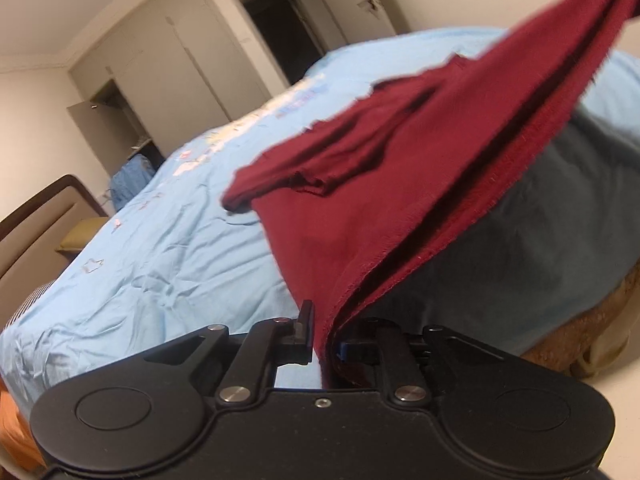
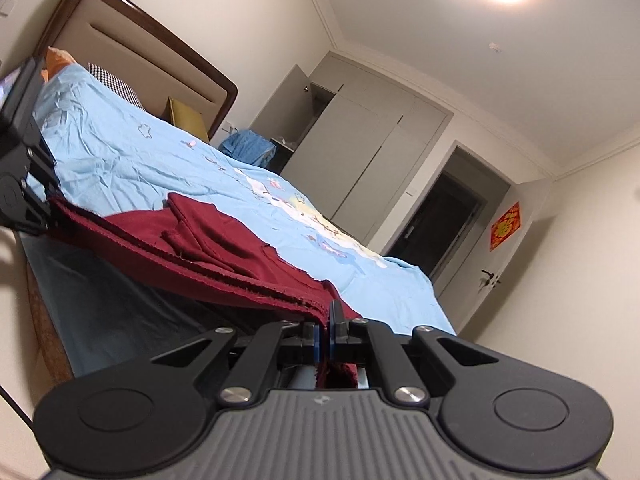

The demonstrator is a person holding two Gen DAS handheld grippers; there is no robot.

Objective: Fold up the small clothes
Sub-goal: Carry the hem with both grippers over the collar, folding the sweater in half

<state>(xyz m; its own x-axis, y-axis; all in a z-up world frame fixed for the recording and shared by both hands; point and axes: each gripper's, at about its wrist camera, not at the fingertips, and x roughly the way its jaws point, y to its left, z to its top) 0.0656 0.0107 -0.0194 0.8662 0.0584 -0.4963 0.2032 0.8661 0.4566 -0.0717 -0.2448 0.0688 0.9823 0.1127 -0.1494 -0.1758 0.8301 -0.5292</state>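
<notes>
A: What have the tongs got?

B: The left tongs [image 1: 320, 332] are clamped on one end of the dark red garment's [image 1: 400, 184] hem, and the right tongs [image 2: 325, 332] are pinched tight on the other end. The cloth hangs stretched between them at the side of the bed [image 1: 160, 248], and its far part lies on the blue bedspread [image 2: 132, 152].

A: How much room is there?

B: The bedspread beyond the garment is bare and wrinkled, running up to the headboard [image 2: 132, 40]. A sleeve [image 1: 280, 176] lies folded on top of the cloth.

A: What is around the bed?

B: A checked pillow [image 2: 116, 82] and a yellow cushion [image 2: 188, 120] sit by the headboard. A grey wardrobe [image 2: 352, 160] and a dark doorway [image 2: 440, 220] stand well apart, past the bed.

A: And the pose?

B: Both tongs are low beside the mattress edge, tilted, pointing across the bed. The left tongs appear at the left edge of the right view.
</notes>
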